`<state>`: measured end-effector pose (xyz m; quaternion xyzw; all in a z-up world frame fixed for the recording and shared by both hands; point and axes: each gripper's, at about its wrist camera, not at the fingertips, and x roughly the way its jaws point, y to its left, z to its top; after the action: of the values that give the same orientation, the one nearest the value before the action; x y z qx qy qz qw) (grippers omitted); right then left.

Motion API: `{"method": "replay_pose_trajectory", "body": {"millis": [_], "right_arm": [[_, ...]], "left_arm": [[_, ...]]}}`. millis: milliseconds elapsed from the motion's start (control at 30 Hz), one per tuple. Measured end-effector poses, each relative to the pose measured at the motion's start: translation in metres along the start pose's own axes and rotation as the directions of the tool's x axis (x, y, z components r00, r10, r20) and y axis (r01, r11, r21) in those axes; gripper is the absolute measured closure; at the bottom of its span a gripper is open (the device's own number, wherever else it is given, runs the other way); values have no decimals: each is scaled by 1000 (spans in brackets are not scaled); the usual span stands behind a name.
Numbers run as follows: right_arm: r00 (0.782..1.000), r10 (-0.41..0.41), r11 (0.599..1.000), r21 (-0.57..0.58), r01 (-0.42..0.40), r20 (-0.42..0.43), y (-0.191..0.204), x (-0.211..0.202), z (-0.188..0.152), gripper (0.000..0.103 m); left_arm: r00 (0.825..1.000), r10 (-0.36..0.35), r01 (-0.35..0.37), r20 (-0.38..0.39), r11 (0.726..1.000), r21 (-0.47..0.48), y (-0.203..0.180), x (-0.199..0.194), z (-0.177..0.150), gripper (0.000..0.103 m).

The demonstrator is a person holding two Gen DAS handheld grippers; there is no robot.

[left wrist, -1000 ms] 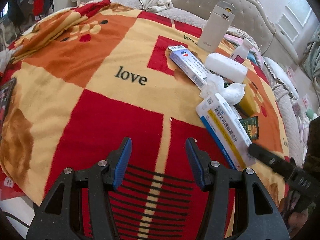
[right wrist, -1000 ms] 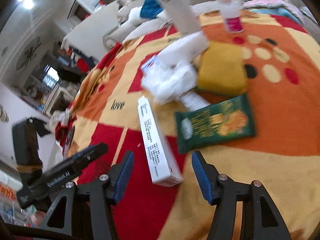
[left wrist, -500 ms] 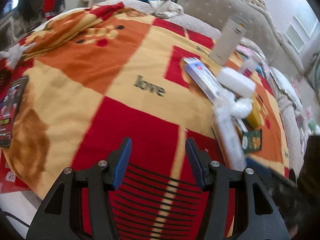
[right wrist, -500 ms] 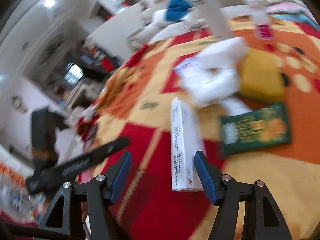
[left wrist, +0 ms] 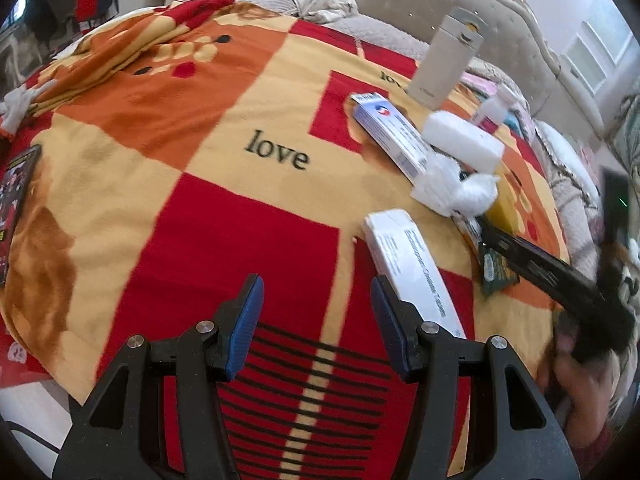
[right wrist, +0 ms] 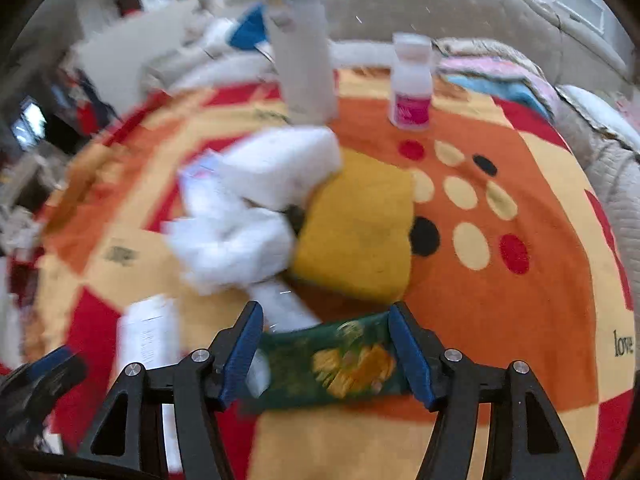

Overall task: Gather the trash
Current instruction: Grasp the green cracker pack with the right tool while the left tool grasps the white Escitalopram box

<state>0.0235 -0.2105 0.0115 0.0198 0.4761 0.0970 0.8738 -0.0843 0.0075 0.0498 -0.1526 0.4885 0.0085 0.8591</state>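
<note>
My right gripper (right wrist: 326,350) is open, and a green snack wrapper (right wrist: 336,364) lies flat on the blanket between its jaws. Crumpled white tissue (right wrist: 232,240) lies just beyond it, beside a yellow sponge (right wrist: 360,232). A long white box (right wrist: 148,332) lies to the left. My left gripper (left wrist: 316,320) is open and empty above the red part of the blanket; the same white box (left wrist: 412,268) lies just past its right finger. The tissue (left wrist: 452,188) and a blue-and-white box (left wrist: 390,136) lie further back. The right gripper (left wrist: 560,276) shows as a dark bar at right.
A red, orange and cream blanket (left wrist: 200,168) covers the bed. A tall white bottle (right wrist: 304,64), a small pink-labelled bottle (right wrist: 412,84) and a white block (right wrist: 280,164) stand or lie at the back. A padded headboard (left wrist: 500,28) lies behind. A dark packet (left wrist: 16,200) lies at the left edge.
My right gripper has swung right, from around the long white box to around the green wrapper. The left gripper's view has shifted slightly; its jaws stay open.
</note>
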Motion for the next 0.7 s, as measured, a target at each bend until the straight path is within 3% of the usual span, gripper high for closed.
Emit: {"method": "replay_pose_trajectory", "body": {"millis": [200,333,467,533,700], "right_arm": [[998,-54,989,-142,49,-25,-5,-15,-31,40],[999,-7,999,-47,5,-47,-54,-38,-55,37],[999,43,997,62,-43,-5,-83,-55,-62,32],[999,51,995,87,-51,12,-86,-56,-61,23],[997,77,997,7,-77,-14,-57,-45,-63,22]], "left_arm": [[1000,-7,7,-8,1000,18,-9,5,0,49],[999,-41,41,-21,999,-6,-14,12,0,49],[996,-79,78,-51,997,-29,-25,21,-2,49],[995,-88,86,-49,996,-37,-30,23,-1,49],[995,-70,69,-67,997,-20,-43,33,1,45]]}}
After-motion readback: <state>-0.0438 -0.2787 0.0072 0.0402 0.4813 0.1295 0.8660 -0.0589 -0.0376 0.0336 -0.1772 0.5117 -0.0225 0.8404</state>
